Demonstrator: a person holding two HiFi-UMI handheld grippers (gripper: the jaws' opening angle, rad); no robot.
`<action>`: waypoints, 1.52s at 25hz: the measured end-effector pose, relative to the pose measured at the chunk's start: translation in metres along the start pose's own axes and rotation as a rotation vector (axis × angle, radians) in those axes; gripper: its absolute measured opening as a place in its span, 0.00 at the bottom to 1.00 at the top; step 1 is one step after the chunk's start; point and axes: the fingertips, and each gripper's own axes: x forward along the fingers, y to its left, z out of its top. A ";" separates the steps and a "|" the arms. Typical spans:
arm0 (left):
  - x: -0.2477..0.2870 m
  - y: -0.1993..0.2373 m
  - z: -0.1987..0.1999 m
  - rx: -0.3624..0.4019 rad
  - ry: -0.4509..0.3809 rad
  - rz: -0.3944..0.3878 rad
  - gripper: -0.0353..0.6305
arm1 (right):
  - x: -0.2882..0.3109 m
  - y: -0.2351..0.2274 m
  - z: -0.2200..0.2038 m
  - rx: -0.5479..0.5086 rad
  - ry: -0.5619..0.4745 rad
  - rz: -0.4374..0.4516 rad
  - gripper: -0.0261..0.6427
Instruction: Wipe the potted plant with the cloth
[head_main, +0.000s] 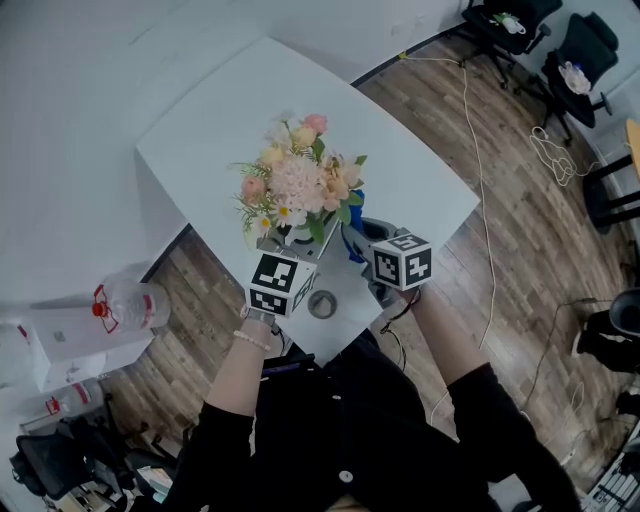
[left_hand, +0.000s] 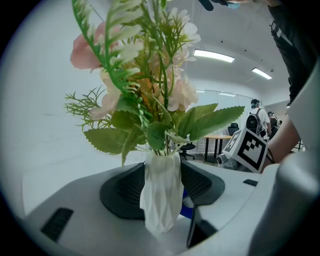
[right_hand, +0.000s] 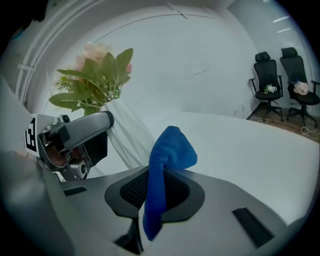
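The potted plant is a bunch of pink, peach and white flowers (head_main: 298, 180) in a white faceted vase (left_hand: 161, 195), standing near the front edge of a white table (head_main: 210, 130). My left gripper (left_hand: 162, 187) is shut on the vase, with a dark pad against each side. My right gripper (right_hand: 155, 192) is shut on a blue cloth (right_hand: 167, 160), which sticks up from the jaws in a fold. In the head view the cloth (head_main: 356, 210) is just right of the flowers' lower leaves. The right gripper view shows the vase (right_hand: 127, 137) and the left gripper (right_hand: 75, 137) close by on the left.
A small round grey object (head_main: 321, 304) lies at the table's front edge between the grippers. Water bottles (head_main: 125, 305) stand on the wood floor to the left. Office chairs (head_main: 580, 60) and a loose cable (head_main: 480, 180) are to the right.
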 end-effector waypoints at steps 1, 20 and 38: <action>0.000 0.000 0.000 0.000 0.001 -0.001 0.41 | -0.003 0.003 0.003 -0.029 -0.002 -0.009 0.16; -0.001 -0.001 0.000 0.004 0.011 -0.028 0.41 | -0.040 0.065 0.047 -0.448 -0.096 -0.104 0.16; 0.000 0.000 0.001 0.006 0.029 -0.049 0.41 | -0.003 0.039 -0.017 -0.388 0.079 -0.189 0.16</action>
